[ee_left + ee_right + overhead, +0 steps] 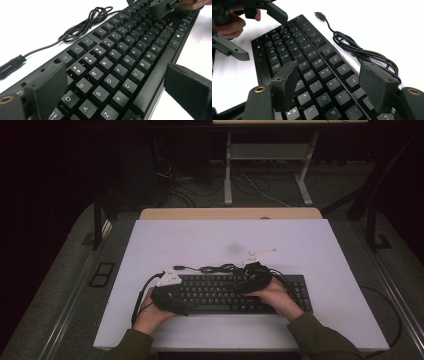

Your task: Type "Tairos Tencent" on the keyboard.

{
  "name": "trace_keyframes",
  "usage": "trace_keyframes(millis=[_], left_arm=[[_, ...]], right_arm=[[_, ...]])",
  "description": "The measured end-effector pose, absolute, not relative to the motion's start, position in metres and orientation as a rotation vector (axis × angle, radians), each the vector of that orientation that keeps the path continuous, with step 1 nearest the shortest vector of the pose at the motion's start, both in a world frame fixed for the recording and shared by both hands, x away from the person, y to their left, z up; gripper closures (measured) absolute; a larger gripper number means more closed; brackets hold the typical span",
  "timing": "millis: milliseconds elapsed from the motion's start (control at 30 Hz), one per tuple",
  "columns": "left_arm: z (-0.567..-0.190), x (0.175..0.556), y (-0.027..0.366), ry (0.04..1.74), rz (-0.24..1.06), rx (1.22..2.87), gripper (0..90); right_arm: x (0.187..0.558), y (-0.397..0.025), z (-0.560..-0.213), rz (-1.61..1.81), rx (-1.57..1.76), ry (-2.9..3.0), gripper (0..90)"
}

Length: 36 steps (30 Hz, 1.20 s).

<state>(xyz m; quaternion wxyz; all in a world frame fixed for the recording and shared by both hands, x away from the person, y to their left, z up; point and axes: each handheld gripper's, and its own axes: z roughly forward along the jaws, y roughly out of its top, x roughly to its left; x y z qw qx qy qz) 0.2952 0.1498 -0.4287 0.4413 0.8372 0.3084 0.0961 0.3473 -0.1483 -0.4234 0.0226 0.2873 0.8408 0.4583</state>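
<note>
Black plastic, the keyboard (235, 292) is stiff and flat, probably moderately heavy for one pinch; its keycaps would shift or pop under pressure, so the bare front and back rims are the safer hold, one near each end. It lies near the worktop's (310, 245) front edge, its cable (217, 268) coiled behind it. White-lettered keys fill a low frame. The left hand-held gripper (117, 82) stands spread over the keyboard's left end; the right hand-held gripper (332, 82) stands spread above the right-hand keys.
</note>
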Motion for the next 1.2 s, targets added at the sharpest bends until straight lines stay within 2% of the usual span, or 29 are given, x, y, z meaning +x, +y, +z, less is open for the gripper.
trace_keyframes(millis=[300, 433, 767, 1200], left_arm=[[-0.427, 0.299, 0.150, 0.767, 0.254, 2.073, 15.6], [-0.426, 0.302, 0.151, 0.759, 0.241, 2.074, 22.8], [-0.424, 0.311, 0.149, 0.747, 0.253, 2.060, 45.9], [-0.426, 0.320, 0.142, 0.741, 0.226, 2.069, 82.9]], right_arm=[[0.348, -0.149, -0.423, 1.425, 0.900, 2.601, 31.0], [0.348, -0.150, -0.423, 1.432, 0.901, 2.594, 31.0], [0.348, -0.151, -0.423, 1.436, 0.904, 2.589, 31.0], [0.348, -0.150, -0.423, 1.437, 0.911, 2.589, 31.0]])
